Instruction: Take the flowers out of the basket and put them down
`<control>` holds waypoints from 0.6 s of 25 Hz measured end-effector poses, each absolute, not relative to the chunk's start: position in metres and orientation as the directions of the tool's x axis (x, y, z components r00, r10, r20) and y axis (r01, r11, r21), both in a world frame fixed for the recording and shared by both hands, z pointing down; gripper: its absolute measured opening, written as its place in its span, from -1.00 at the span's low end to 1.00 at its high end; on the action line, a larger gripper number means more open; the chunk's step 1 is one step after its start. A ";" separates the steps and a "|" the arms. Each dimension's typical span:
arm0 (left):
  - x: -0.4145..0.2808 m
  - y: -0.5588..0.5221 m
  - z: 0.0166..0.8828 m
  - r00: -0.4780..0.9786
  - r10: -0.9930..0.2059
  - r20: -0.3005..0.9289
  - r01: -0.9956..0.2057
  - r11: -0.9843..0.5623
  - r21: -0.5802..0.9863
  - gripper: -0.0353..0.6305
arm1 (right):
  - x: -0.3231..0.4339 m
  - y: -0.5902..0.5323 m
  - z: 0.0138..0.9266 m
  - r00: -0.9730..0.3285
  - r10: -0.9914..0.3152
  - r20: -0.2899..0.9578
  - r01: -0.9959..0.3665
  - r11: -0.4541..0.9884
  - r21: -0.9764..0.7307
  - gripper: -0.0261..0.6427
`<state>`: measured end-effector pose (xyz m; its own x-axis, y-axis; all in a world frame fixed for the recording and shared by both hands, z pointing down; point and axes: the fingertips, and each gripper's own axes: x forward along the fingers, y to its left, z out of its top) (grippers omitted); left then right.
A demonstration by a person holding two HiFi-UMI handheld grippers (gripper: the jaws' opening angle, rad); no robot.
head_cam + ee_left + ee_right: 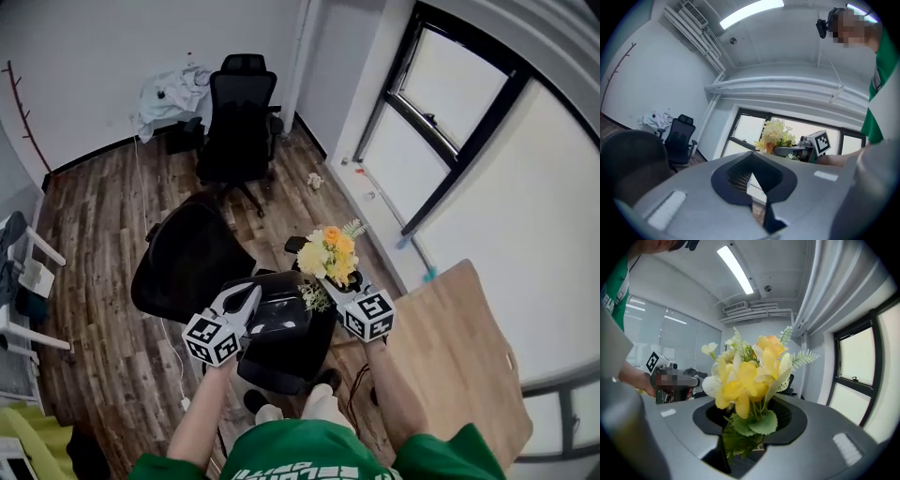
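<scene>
Head view: flowers [330, 253] already out, no basket in view. They hang in air over black chair [187, 258]; putting down is left, wooden bench [459, 347] near at right. Both forearms reach forward, right hand-held gripper [330, 286] beside left hand-held gripper [251, 292].

Left gripper view: jaws almost together, nothing between.

Right gripper view: jaws clamped on green stems, blooms upright above.

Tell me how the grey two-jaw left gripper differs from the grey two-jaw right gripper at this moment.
The right gripper is clamped on the green stems of the yellow and white flower bunch; the left gripper holds nothing. The right gripper's jaws stand partly apart around those stems; the left gripper's jaws are drawn together. Both are grey, and each carries a cube with square markers.
</scene>
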<state>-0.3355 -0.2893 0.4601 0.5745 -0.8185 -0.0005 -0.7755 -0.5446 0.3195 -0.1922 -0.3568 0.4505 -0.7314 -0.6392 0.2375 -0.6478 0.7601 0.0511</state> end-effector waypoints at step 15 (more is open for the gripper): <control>-0.038 -0.268 0.440 0.867 -0.499 0.011 -0.482 -0.831 0.279 -0.84 | 0.105 -0.267 0.428 -0.414 -0.895 0.170 -0.904 0.426 0.045 -0.30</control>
